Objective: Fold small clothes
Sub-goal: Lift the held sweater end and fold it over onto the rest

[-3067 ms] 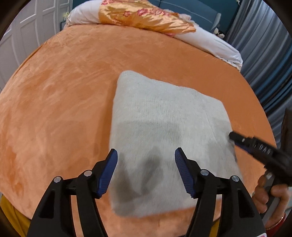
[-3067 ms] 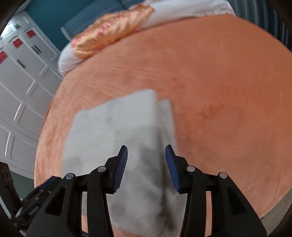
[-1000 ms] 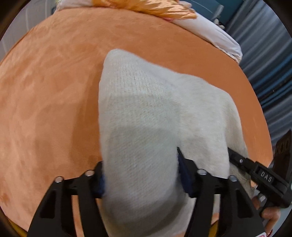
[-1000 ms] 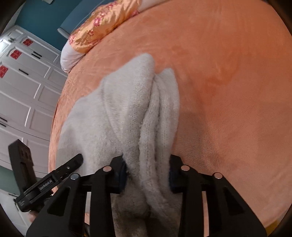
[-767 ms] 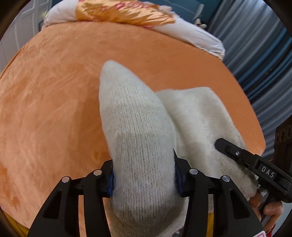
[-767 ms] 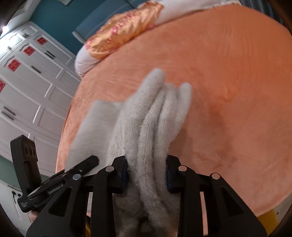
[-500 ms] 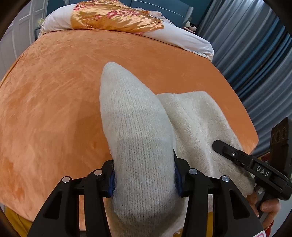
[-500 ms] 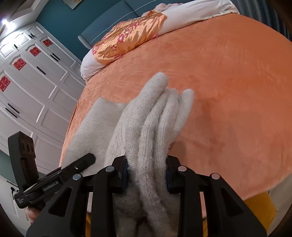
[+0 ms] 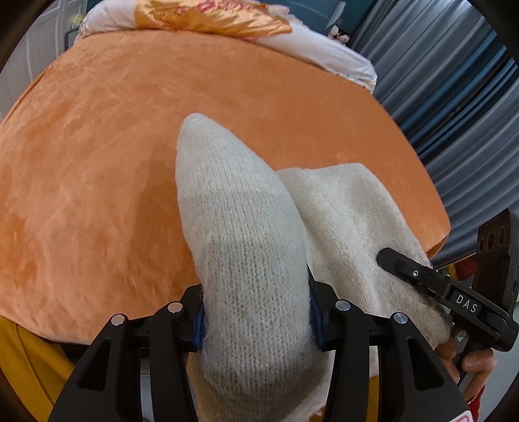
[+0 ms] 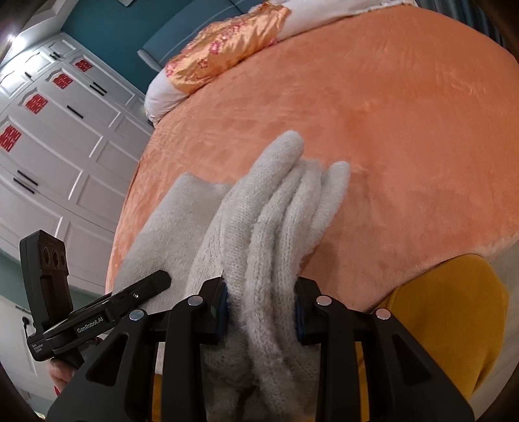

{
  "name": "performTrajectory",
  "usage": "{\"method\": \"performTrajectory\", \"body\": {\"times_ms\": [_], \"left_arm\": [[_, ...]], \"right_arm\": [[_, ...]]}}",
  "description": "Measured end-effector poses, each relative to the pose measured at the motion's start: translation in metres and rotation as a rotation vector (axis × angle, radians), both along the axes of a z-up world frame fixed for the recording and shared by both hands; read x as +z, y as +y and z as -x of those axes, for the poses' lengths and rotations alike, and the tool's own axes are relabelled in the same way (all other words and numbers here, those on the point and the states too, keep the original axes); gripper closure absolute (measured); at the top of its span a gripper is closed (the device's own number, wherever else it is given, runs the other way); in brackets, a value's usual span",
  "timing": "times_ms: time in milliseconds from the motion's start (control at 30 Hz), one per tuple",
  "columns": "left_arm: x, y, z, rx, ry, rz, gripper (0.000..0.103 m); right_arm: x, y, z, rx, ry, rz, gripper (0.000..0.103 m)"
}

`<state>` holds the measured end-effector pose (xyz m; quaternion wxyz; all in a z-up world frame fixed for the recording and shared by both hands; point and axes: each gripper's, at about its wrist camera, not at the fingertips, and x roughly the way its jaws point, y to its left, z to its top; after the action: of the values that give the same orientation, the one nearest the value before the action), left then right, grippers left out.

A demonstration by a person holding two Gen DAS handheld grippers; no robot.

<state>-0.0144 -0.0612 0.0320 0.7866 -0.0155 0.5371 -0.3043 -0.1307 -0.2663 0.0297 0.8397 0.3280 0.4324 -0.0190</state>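
A cream knitted garment is lifted off the orange bed, folded in thick layers. My left gripper is shut on its left end, and the knit bulges forward between the fingers. My right gripper is shut on the other end, where several folded layers stick out ahead. In the left wrist view the right gripper shows at the right edge, against the garment. In the right wrist view the left gripper shows at lower left.
The orange plush blanket covers the bed. A gold floral pillow and white bedding lie at the head. White wardrobe doors stand to the left, blue curtains to the right. The person's yellow clothing is near the bed's edge.
The garment lay flat with both grippers open over it; both have shut on its near edge and lifted it off the bed, pulling back toward the bed's near edge.
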Motion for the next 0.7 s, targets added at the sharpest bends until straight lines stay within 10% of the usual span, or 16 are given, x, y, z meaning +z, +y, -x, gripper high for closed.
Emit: {"method": "performTrajectory", "body": {"times_ms": [700], "left_arm": [[0.210, 0.094, -0.067, 0.079, -0.591, 0.282, 0.059]], "right_arm": [[0.215, 0.071, -0.085, 0.101, -0.579, 0.185, 0.074]]}}
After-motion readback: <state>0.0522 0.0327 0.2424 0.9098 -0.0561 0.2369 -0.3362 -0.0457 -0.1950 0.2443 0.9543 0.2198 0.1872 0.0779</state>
